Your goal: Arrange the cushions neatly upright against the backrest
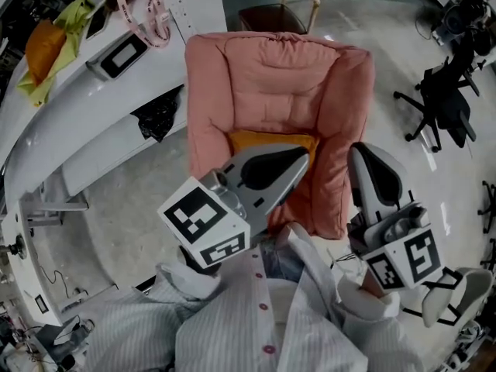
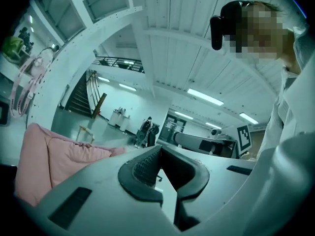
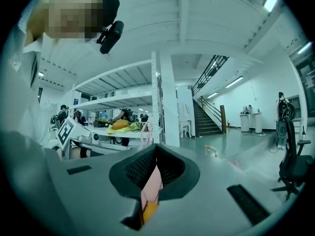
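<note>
I hold both grippers raised over a pink armchair (image 1: 279, 76) that stands on the pale floor in the middle of the head view. An orange cushion (image 1: 267, 139) sits on the armchair's seat at the foot of the backrest. Its near edge is hidden behind my left gripper (image 1: 298, 155), so I cannot tell whether it stands or lies flat.

The left gripper hangs above the seat's near edge with its tip over the cushion. In the left gripper view it (image 2: 158, 151) is clenched, tips together, with nothing between them, and the armchair (image 2: 59, 161) shows at the far left.

The right gripper (image 1: 364, 155) hovers just beside the armchair's right arm. In the right gripper view it (image 3: 155, 149) is clenched too and grasps nothing. Through the slit lower down I see a strip of the pink armchair (image 3: 151, 186) and a bit of the orange cushion (image 3: 149, 211) beyond.

A curved white table (image 1: 93, 107) runs along the left, carrying a yellow-orange cloth (image 1: 46, 45) and a pink strap (image 1: 143, 6). A black office chair (image 1: 446, 103) stands well apart at the far right.
</note>
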`<state>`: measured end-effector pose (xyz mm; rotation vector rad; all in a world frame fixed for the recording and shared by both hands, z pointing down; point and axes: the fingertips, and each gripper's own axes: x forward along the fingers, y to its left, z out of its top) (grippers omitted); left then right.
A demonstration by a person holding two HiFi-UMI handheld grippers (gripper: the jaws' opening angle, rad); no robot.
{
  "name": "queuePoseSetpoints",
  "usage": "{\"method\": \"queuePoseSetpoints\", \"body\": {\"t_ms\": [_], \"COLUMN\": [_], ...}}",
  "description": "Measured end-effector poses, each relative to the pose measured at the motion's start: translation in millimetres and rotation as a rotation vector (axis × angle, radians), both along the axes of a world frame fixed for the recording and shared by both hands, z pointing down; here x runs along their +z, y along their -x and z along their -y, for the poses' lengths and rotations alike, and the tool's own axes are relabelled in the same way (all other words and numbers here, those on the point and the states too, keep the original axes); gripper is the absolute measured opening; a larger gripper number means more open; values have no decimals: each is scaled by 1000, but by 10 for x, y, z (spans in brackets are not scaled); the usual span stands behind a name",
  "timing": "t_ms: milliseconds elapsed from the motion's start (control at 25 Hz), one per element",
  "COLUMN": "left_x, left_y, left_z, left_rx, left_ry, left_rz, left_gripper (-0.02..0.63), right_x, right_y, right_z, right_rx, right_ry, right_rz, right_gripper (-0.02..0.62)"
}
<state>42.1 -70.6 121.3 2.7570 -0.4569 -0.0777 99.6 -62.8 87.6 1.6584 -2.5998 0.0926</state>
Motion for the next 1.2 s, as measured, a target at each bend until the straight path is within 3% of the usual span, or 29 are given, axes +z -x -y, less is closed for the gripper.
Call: {"method": "queuePoseSetpoints", "body": {"t_ms": [360, 960, 1200], "left_x": [-123, -248, -248], "left_y": [82, 43, 4], "left_z": [9, -1, -30], "left_rx": [-38, -20, -17], "left_ry": [-55, -72, -143], "left_rz": [36, -1, 30], "left_gripper": [9, 9, 9], "right_x": [-20, 73, 110], "right_y": [87, 175, 187], "right_z": [-15, -32, -32], "right_rx": [-12, -17, -21], "right_ry": [3, 34, 49], "right_rz": [19, 21, 15], "right_gripper": [12, 12, 12]}}
